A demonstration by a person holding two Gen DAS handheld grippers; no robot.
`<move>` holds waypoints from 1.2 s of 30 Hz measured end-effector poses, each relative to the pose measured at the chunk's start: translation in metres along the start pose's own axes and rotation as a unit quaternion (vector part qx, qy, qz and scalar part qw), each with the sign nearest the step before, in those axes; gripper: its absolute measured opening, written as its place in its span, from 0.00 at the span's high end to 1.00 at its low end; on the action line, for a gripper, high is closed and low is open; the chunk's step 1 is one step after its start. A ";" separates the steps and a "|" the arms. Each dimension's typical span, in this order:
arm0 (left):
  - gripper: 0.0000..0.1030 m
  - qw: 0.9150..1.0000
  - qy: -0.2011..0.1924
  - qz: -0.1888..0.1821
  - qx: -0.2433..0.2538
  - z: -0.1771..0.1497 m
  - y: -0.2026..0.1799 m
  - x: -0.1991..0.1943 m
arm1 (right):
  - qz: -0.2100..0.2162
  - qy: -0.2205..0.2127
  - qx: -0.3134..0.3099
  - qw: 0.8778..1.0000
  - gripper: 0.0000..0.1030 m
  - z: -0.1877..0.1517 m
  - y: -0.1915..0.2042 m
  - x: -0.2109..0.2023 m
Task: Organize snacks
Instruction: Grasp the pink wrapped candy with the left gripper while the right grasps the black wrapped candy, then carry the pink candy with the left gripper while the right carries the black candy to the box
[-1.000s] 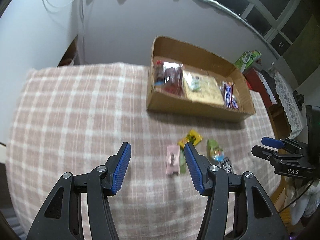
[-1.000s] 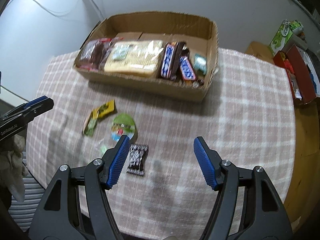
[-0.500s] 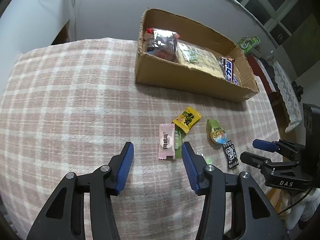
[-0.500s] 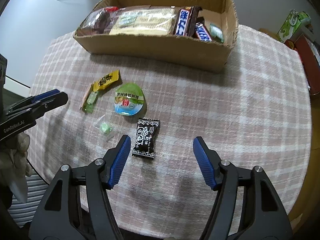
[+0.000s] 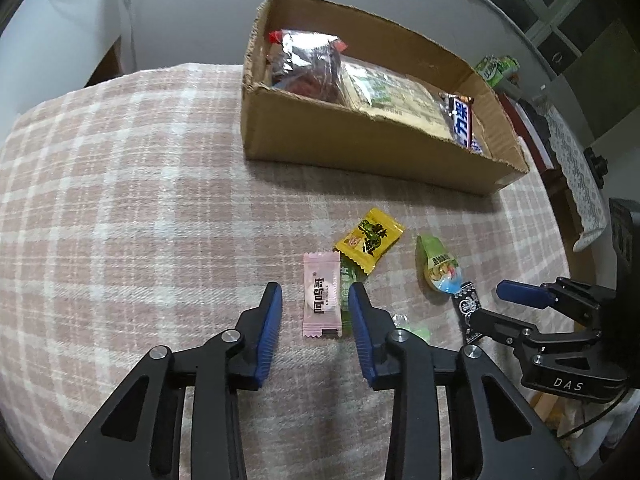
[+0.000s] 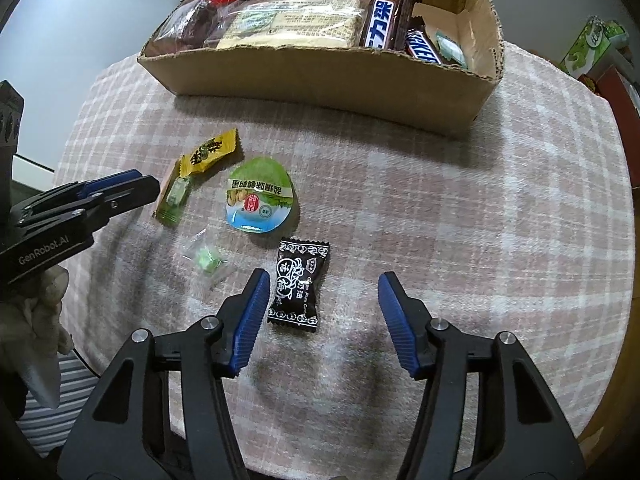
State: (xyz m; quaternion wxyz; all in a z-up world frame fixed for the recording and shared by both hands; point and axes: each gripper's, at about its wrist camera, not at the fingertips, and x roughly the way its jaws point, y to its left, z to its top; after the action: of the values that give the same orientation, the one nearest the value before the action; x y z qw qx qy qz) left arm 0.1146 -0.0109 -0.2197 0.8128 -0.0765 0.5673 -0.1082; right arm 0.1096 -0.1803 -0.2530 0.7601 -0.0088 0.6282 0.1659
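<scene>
The left gripper (image 5: 315, 307) hangs low over the table with its jaws parted narrowly, the pink candy wrapper (image 5: 321, 299) lying flat between the blue pads, touched by neither. A green wrapper (image 5: 346, 280) peeks out from under the pink one's right edge, and the yellow candy packet (image 5: 369, 239) lies just beyond. The right gripper (image 6: 323, 297) is spread wide; the black plum candy (image 6: 298, 281) lies on the cloth just beside its left pad, inside the gap. A clear-wrapped green sweet (image 6: 207, 260) lies to the left, and the round green-lidded jelly cup (image 6: 260, 194) sits between the black candy and the yellow packet. All rest near the front edge of the plaid tablecloth (image 6: 460, 208). Toward the far edge stands the cardboard box (image 6: 320, 76), holding a red-sealed bag, a pale cracker pack and Snickers bars (image 6: 382, 20).
</scene>
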 end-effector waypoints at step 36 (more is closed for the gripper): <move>0.84 0.998 -0.010 0.039 0.047 0.001 -0.007 0.010 | -0.024 0.011 -0.029 0.999 0.72 0.008 0.011 0.017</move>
State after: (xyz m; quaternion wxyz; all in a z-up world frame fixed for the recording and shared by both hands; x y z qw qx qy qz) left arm 0.1180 -0.0199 -0.2269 0.8250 -0.0168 0.5556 -0.1022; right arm 0.1172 -0.1643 -0.2650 0.7563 -0.0478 0.6312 0.1653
